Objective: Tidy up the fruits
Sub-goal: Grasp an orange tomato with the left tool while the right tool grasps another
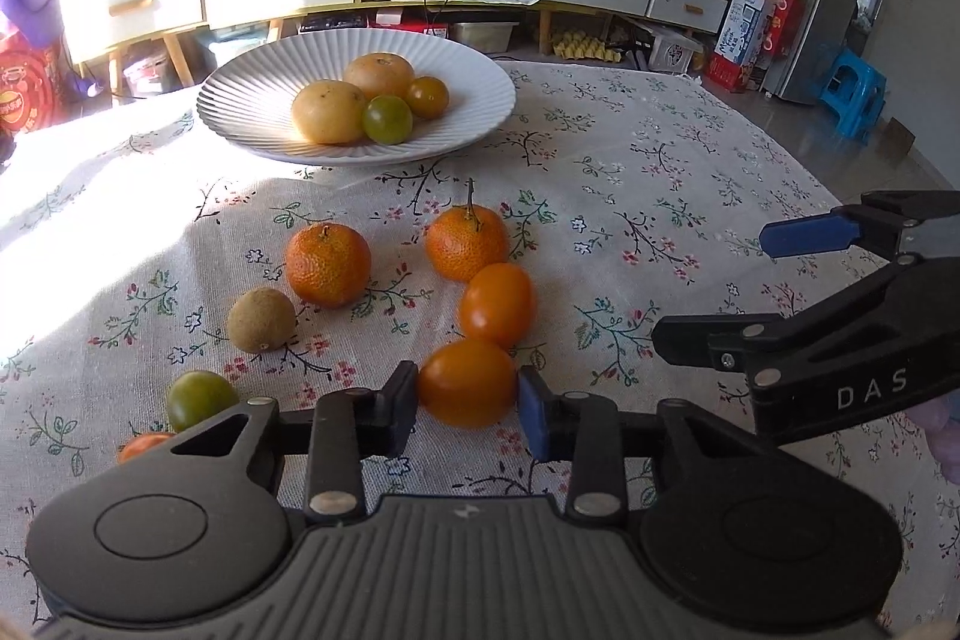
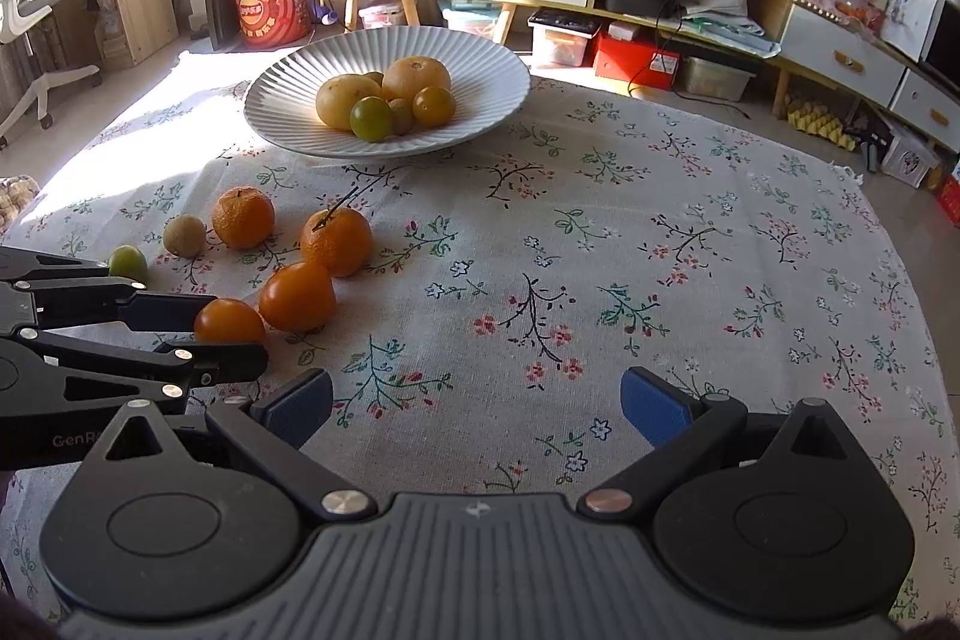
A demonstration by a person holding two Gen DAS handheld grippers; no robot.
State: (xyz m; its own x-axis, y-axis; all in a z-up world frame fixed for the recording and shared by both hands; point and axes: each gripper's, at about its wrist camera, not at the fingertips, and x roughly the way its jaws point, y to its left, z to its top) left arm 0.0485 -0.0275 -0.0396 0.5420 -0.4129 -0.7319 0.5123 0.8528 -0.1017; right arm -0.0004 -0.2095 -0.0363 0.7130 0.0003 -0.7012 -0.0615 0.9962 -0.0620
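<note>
Orange tomato (image 1: 468, 383) clamped in left gripper (image 1: 467, 403); lift gently (soft skin) toward plate (image 1: 252, 100) at twelve o'clock. Right gripper (image 2: 477, 403) apart, empty.

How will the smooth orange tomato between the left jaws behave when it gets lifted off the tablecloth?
The smooth orange tomato looks glossy, so it may slip if held lightly. Its thin skin probably bruises or splits under a hard squeeze from the left gripper. Being round, it would likely roll across the floral tablecloth if dropped.
</note>
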